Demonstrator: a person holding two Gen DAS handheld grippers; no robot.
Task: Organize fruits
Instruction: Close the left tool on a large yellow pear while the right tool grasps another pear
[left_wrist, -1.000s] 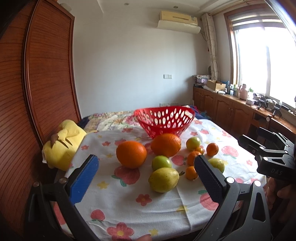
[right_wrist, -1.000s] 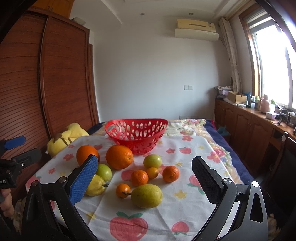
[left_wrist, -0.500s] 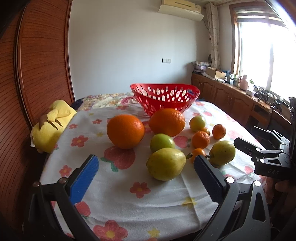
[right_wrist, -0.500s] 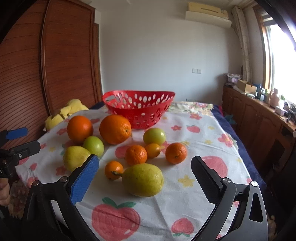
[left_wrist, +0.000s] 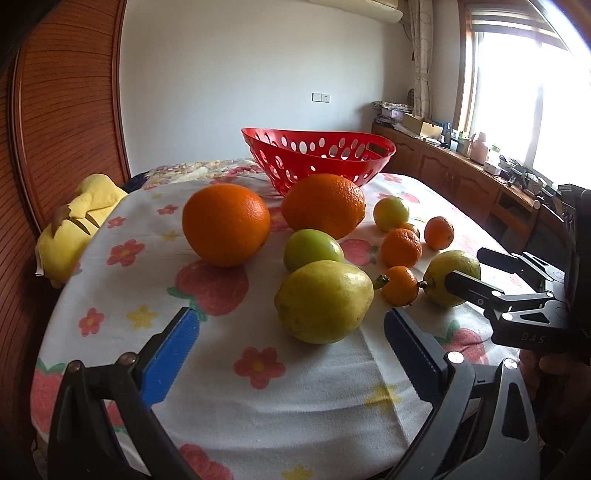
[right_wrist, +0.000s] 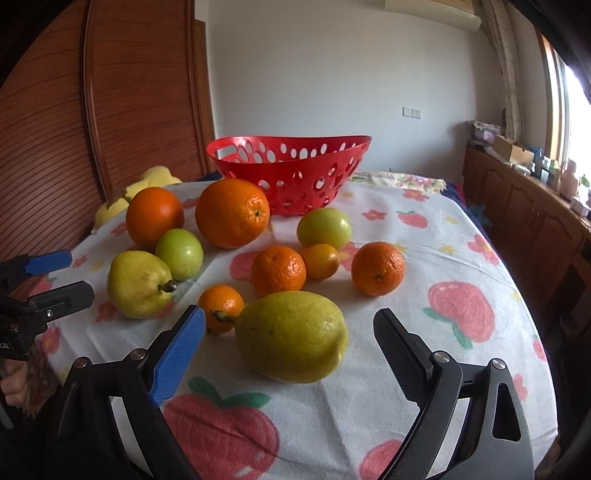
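Blue-padded left hand-held gripper (left_wrist: 290, 334) gapes empty before pear (left_wrist: 323, 301). Right hand-held gripper (right_wrist: 290, 339) spread wide, empty, flanking second pear (right_wrist: 291, 336). Oranges (right_wrist: 232, 213), tangerines (right_wrist: 377, 268) loose on counter (right_wrist: 406, 369); red basket (right_wrist: 291, 171) beyond.

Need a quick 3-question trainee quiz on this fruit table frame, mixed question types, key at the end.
1. True or false: the red perforated plastic basket already holds fruit.
2. Which yellow-green pear lies just ahead of the right claw: A) the one near the table's front edge, B) the one beside the green round fruit?
3. Fill in: both the right claw and the left claw are ____.

Key: 1 false, no fruit shows above its rim or through its holes; 2 A; 3 open.
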